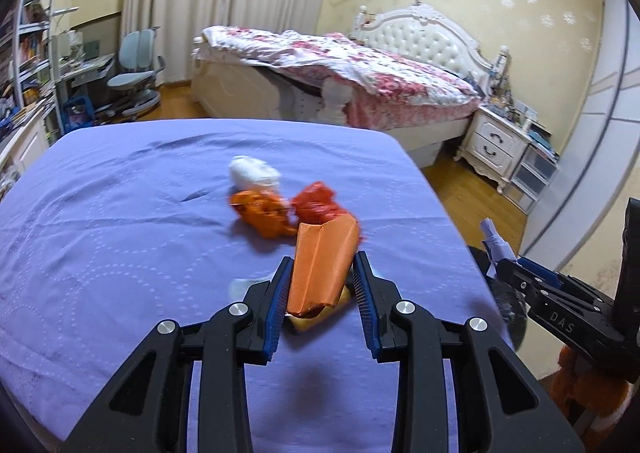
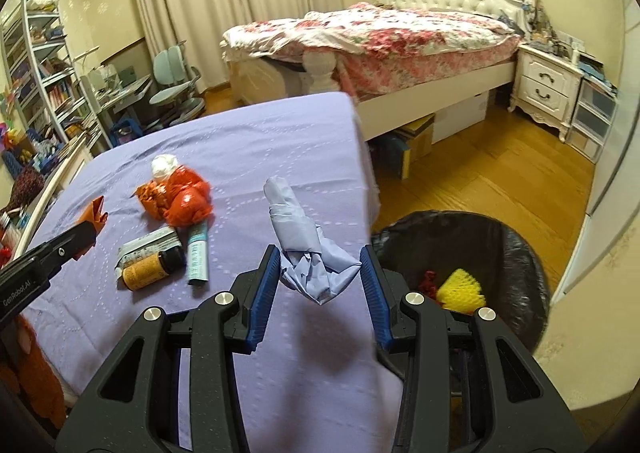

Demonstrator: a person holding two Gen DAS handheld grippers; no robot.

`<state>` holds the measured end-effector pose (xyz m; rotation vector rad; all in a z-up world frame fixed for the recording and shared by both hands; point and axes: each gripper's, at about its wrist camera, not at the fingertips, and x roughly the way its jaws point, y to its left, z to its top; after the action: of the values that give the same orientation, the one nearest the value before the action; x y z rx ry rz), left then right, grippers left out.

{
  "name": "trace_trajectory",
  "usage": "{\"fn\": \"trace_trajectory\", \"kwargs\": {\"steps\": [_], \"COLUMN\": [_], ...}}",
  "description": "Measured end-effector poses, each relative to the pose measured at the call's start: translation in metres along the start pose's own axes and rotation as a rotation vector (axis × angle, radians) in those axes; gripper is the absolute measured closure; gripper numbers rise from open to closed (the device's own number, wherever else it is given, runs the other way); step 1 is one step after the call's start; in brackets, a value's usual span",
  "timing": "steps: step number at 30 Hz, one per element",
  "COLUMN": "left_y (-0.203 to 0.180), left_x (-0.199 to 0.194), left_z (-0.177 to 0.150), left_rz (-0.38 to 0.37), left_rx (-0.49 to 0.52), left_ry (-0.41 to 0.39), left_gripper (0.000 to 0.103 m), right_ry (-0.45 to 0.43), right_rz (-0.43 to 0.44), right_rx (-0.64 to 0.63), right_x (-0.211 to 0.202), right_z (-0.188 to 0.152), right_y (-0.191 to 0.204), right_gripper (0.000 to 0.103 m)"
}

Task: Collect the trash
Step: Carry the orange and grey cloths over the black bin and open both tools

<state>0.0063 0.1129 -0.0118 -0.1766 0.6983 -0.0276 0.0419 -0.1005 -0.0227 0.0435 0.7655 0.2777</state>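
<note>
Both grippers are loaded. The left gripper (image 1: 322, 273) is clamped on a folded orange paper wrapper (image 1: 324, 261), held above the purple-covered desk (image 1: 120, 213) at the lower middle of its view. The right gripper (image 2: 320, 273) is clamped on a crumpled pale-blue paper (image 2: 308, 249), which sits at the centre of the right wrist view, near the desk's right edge.

The black-lined trash bin (image 2: 516, 253) at the lower right already holds a yellow foam net (image 2: 460, 287) and a small red scrap (image 2: 430, 281) — so some collecting looks done. Still on the desk are a red-and-orange wrapper heap (image 2: 180, 197) with a white tissue wad (image 2: 163, 165) at its top, a brown bottle (image 2: 146, 273), a flat printed packet (image 2: 150, 245) and a teal tube (image 2: 198, 253). Which of these count as trash I cannot tell.

Writing: "DAS" on the right gripper's body as the left view shows it, "GenRobot.AI" on the left gripper's body at the right view's left edge. The print on the packet and the tube is too small to read.
</note>
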Motion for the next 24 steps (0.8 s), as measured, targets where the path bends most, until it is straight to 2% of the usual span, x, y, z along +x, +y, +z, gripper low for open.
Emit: {"fn": "trace_trajectory", "kwargs": {"steps": [6, 13, 24], "left_y": [-0.053, -0.110, -0.165], "left_x": [0.017, 0.039, 0.076], "left_z": [0.002, -0.004, -0.015], "left_rz": [-0.086, -0.144, -0.167], "left_rx": [0.060, 0.153, 0.242], "left_ry": [0.013, 0.037, 0.099], "left_gripper": [0.070, 0.069, 0.069], "right_ry": [-0.025, -0.033, -0.023], "right_rz": [-0.075, -0.140, -0.189], "right_rx": [0.048, 0.105, 0.181], "right_x": [-0.015, -0.021, -0.014], "right_z": [-0.005, -0.011, -0.018], "right_y": [-0.036, -0.076, -0.128], "right_gripper": [0.063, 0.063, 0.063]}}
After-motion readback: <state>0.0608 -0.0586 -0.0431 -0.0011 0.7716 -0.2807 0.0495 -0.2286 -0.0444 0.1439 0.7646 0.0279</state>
